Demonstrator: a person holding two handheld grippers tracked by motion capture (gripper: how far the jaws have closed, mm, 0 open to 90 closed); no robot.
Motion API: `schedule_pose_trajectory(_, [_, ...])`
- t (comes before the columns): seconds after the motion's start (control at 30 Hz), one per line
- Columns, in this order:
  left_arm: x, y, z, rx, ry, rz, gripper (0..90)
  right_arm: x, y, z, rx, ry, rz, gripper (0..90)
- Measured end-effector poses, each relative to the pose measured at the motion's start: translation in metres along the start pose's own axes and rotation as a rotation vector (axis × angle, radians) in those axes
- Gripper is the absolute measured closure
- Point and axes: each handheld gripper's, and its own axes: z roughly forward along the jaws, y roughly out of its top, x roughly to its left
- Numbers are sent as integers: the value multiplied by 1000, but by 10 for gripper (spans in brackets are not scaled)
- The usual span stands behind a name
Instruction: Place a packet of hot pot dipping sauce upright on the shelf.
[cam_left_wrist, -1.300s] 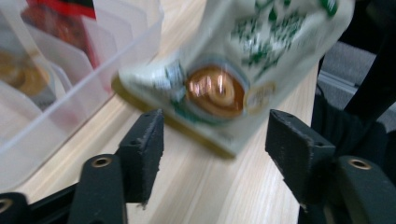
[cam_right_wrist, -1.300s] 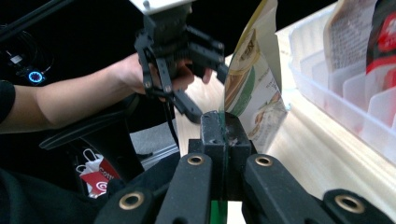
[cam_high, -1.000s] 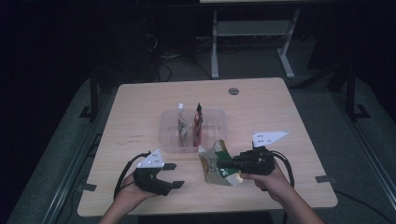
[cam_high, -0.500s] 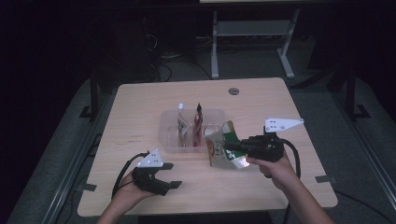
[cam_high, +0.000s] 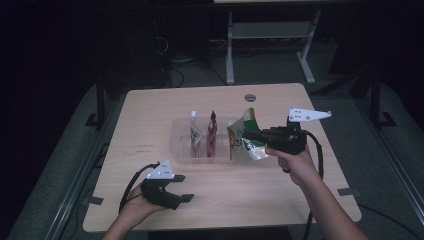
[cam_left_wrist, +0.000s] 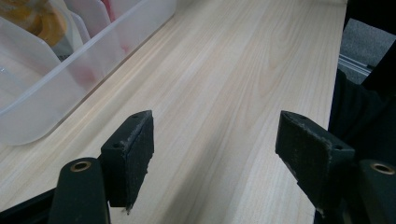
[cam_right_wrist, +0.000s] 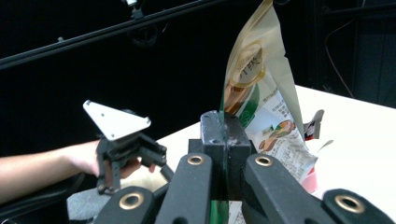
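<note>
Green-and-gold pouch is clamped edgewise by the right gripper and held upright over the clear bin, probably so it can be slotted between the dividers. The left gripper is held spread and empty over the table.

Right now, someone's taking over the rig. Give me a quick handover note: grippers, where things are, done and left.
Right gripper: jaws shut on the edge of a green and white snack bag, held upright in the air over the right end of the clear bin.
Left gripper: jaws open, holding nothing, low over the near left part of the table.
Bin: sits mid-table, with dividers. Two packets stand in it, a pale one and a red one.
Done: bag picked up and brought to the bin.
Left: probably lower the bag into the free right slot and let go. It is not in yet.
</note>
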Motion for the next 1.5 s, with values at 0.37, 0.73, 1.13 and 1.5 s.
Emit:
schedule_pose_trajectory(0.37, [2, -1, -1, 6, 1, 0, 276, -24, 6, 21, -4, -55, 24, 900])
schedule_pose_trajectory(0.73, [1, -2, 1, 18, -10, -6, 273, -44, -13, 36, 26, -98, 74, 899])
schedule_pose_trajectory(1.13, [0, -2, 4, 31, -19, 2, 272, -52, -28, 54, 92, -128, 69, 898])
schedule_pose_trajectory(1.5, [0, -2, 5, 35, -20, 5, 272, -46, -26, 59, 141, -187, 2, 684])
